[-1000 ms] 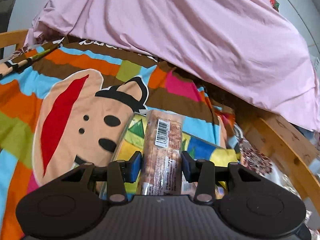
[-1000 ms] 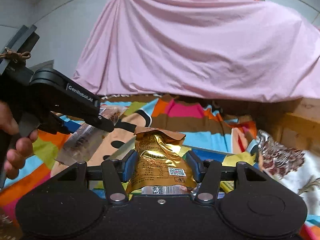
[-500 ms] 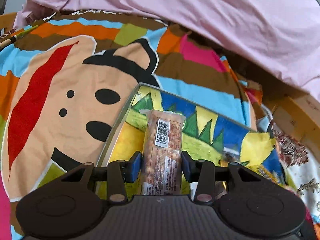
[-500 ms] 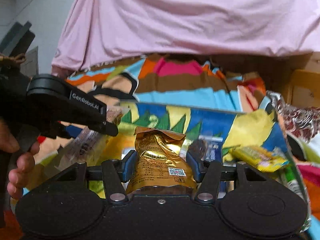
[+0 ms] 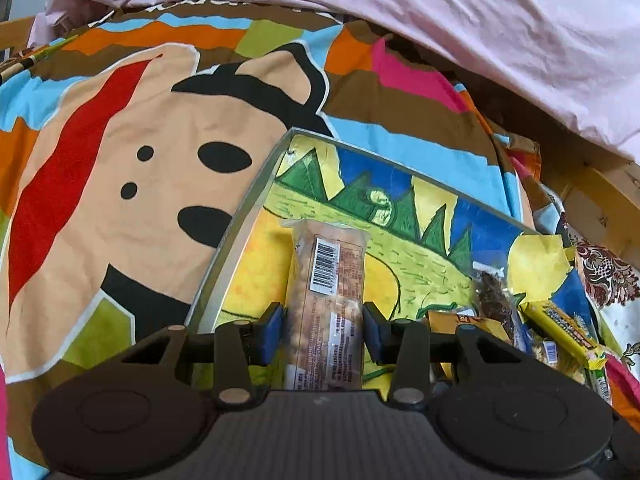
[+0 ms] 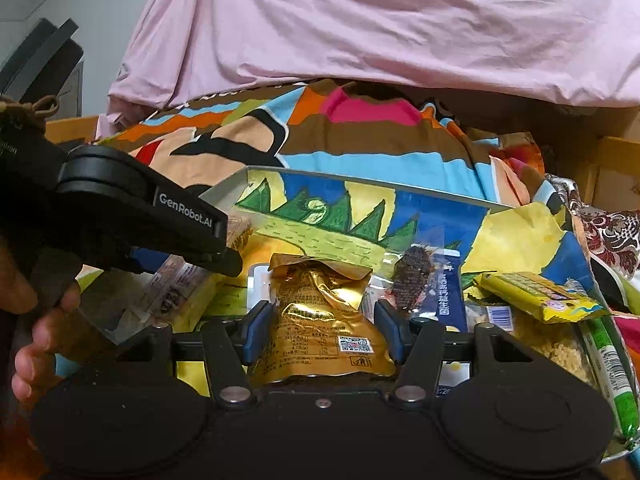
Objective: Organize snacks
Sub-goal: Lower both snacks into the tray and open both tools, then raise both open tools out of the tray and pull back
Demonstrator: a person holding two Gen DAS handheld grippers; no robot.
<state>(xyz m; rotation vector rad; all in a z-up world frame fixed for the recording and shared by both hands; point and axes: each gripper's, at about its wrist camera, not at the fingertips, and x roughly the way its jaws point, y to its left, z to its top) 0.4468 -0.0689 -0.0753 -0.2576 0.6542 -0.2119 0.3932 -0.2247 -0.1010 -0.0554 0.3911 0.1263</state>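
My left gripper (image 5: 323,330) is clamped on the clear-wrapped snack bar (image 5: 326,300), which sticks out ahead over the tray (image 5: 236,236). Only the right cam shows my right gripper (image 6: 322,334) pinching the gold pouch (image 6: 320,320), plus the person's hand (image 6: 36,320).

Even, soft indoor light, fairly bright, no hard shadows; strong fisheye bending with dark vignette at the corners in both views. Glare on the gold pouch (image 6: 320,312) and tray rim (image 5: 236,232); slight softness toward the edges, centre sharp, colours saturated.
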